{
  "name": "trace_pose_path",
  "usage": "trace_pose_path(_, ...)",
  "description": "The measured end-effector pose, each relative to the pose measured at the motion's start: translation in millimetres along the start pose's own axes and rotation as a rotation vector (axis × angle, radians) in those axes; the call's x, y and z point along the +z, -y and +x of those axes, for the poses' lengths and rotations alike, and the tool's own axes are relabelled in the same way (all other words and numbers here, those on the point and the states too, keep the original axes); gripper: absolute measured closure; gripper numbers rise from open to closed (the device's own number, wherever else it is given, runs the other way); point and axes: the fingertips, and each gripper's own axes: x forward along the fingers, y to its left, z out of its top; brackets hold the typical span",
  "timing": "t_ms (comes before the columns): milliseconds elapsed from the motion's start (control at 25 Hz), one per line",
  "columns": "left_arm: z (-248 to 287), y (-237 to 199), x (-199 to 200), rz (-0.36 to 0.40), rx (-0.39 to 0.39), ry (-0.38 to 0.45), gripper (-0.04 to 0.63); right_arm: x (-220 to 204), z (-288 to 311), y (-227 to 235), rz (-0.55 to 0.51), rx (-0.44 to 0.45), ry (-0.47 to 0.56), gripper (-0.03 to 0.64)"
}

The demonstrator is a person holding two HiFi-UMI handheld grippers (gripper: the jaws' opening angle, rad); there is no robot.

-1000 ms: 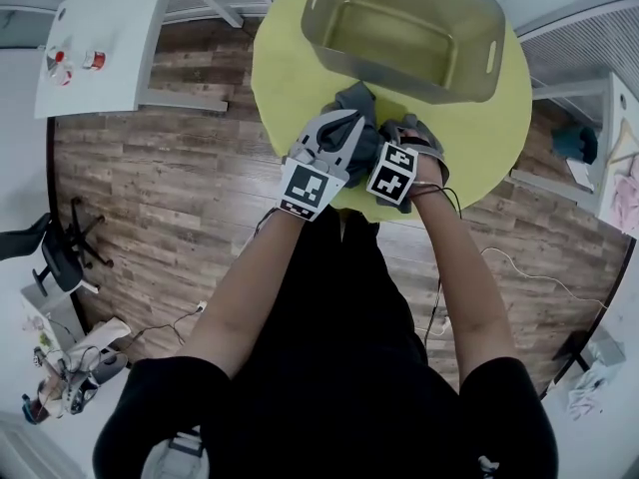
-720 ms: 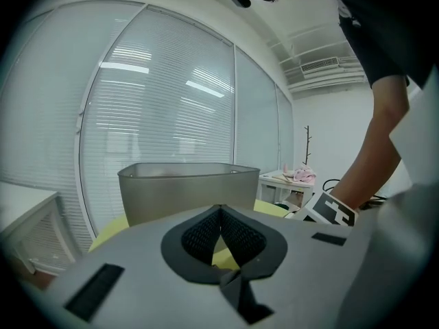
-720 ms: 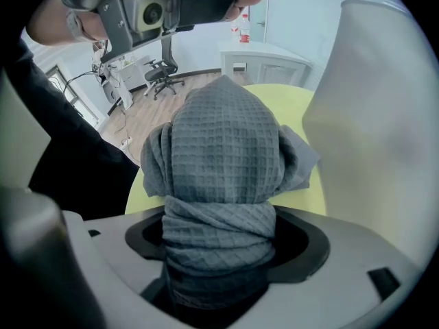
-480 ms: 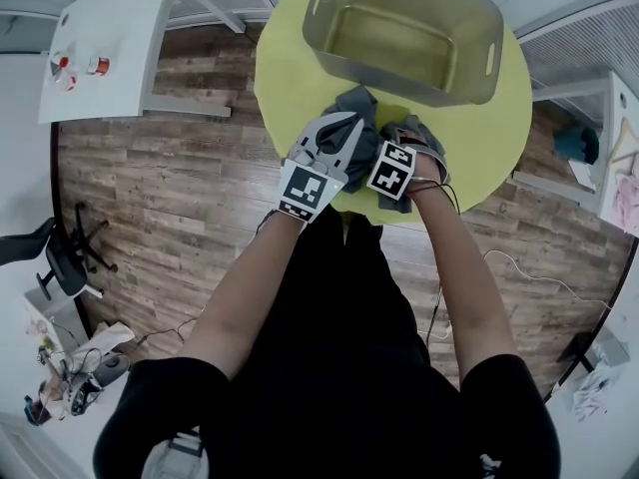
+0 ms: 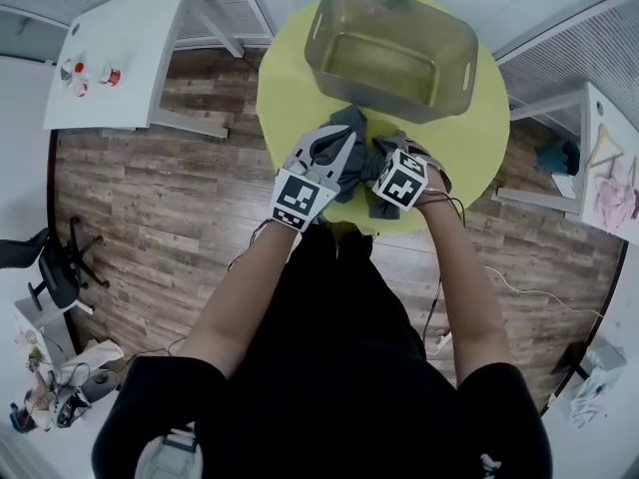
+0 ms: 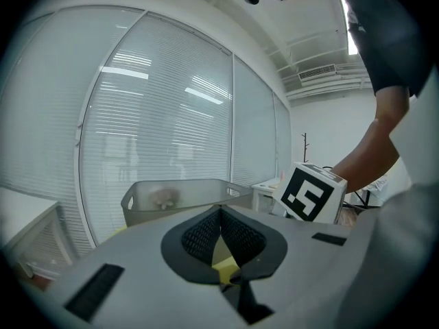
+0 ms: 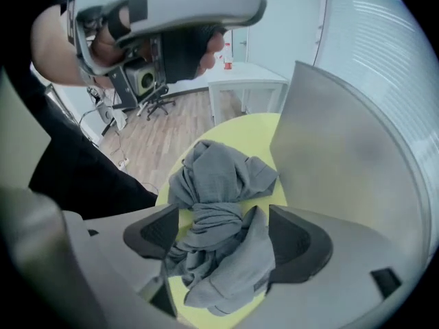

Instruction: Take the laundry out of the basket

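Laundry (image 7: 218, 208) seemingly looser, right jaws wider

Basket (image 5: 394, 101) walls off far table (image 5: 290, 98) (sides open)

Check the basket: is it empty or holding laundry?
Empty: the basket shows a bare bottom; the grey garment lies bunched on the table outside it.

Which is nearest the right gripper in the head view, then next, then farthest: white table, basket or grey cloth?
On the right gripper the fingers have just been opening.
1. Cloth, lying between them.
2. Basket, just behind the cloth.
3. White table, far off at the left.
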Motion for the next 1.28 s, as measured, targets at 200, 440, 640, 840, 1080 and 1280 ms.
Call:
trace_pose_path(200, -21, 14, 30, 0.020, -0.044, 0.006, 0.584, 21, -55, -5, 0.162, -0.006, 0.212, 0.221)
trace_pose_path(440, -44, 30, 60, -0.008, -0.098, 0.010, 0.584, 51, -138, -4, 0.280, -0.166, 0.516, 0.222)
trace_pose_path(640, -69, 43, 75, -0.025, -0.160, -0.003, 0.584, 75, -208, -10, 0.437, -0.217, 0.824, 0.225)
trace_pose_path(840, -87, 59, 110, -0.007, -0.205, 0.051, 0.584, 85, -267, -26, 0.444, -0.285, 1.032, 0.426)
trace_pose_path(1080, -85, 67, 140, 0.006, -0.216, 0.107, 0.584, 94, -300, -28, 0.395, -0.361, 1.128, 0.592)
trace_pose_path(1280, -84, 69, 150, 0.034, -0.186, 0.129, 0.584, 96, -309, -30, 0.366, -0.395, 1.144, 0.594)
